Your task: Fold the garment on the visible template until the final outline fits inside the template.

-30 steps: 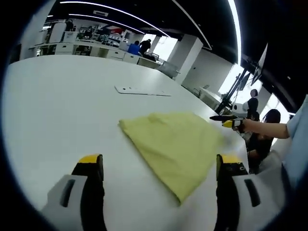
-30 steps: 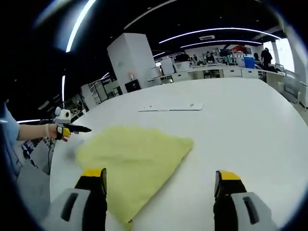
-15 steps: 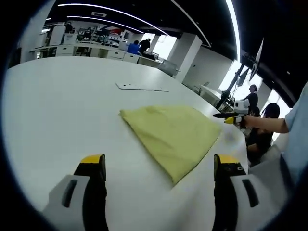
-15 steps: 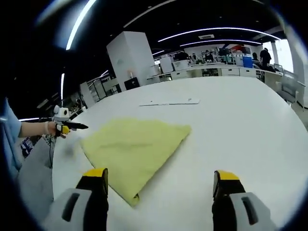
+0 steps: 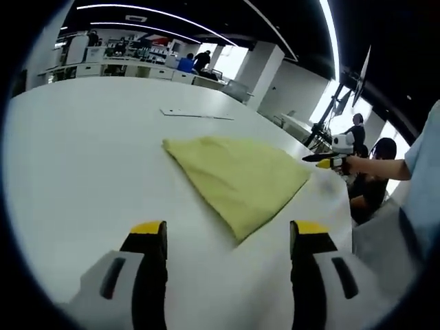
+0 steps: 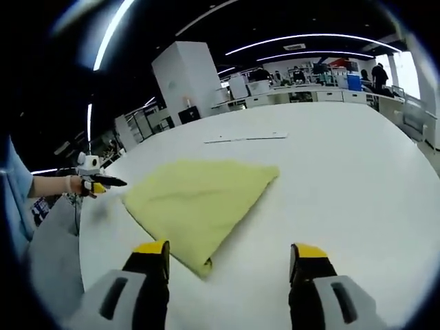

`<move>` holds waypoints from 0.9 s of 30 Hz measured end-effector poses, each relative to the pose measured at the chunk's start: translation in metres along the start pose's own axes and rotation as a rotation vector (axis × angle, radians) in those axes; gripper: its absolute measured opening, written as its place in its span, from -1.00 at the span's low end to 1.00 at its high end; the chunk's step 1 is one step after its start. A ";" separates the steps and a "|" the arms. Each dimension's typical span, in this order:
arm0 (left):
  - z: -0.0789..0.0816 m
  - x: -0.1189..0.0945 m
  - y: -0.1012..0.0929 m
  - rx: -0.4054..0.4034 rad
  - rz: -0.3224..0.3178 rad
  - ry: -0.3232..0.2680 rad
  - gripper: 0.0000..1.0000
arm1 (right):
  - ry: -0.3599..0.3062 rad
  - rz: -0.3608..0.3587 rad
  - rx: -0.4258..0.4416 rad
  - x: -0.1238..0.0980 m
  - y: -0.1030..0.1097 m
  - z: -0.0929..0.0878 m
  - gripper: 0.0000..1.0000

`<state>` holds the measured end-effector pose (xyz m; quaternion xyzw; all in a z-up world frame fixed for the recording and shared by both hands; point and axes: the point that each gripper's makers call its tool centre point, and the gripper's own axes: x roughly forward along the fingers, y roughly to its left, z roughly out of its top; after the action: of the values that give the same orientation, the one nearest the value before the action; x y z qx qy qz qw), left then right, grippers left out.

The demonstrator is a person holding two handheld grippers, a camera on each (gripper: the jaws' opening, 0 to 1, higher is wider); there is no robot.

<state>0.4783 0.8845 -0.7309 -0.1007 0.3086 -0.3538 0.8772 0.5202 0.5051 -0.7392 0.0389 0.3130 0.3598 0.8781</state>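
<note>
We are holding both grippers back from the garment [image 5: 237, 175], a yellow cloth lying folded flat on the white table [image 5: 82, 151]. Over the last second it is sitting farther ahead of each gripper's jaws, so we are pulling away from it, not reaching in. The left gripper [image 5: 227, 237] is keeping its jaws wide with nothing between them, and the right gripper [image 6: 227, 258] is doing the same; the cloth's near corner is lying ahead of both, apart from them. The right gripper is also showing beyond the cloth [image 5: 323, 160], and the left one likewise [image 6: 96, 183]. A thin flat strip [image 5: 187, 113] is lying farther off. We are seeing no template outline, so we cannot tell whether the fold fits; the retreat suggests we are checking the result.
</note>
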 end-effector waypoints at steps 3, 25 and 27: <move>-0.001 0.001 -0.002 0.001 -0.001 -0.005 0.29 | 0.012 0.014 -0.003 0.000 0.004 -0.002 0.32; -0.024 0.018 -0.012 -0.018 -0.008 -0.002 -0.63 | 0.076 0.097 -0.048 0.001 0.028 -0.020 -0.80; -0.025 0.018 -0.013 -0.046 -0.021 -0.003 -0.69 | 0.080 0.101 -0.059 0.002 0.028 -0.021 -0.82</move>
<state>0.4655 0.8643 -0.7541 -0.1246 0.3141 -0.3558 0.8713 0.4921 0.5239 -0.7491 0.0142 0.3349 0.4138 0.8464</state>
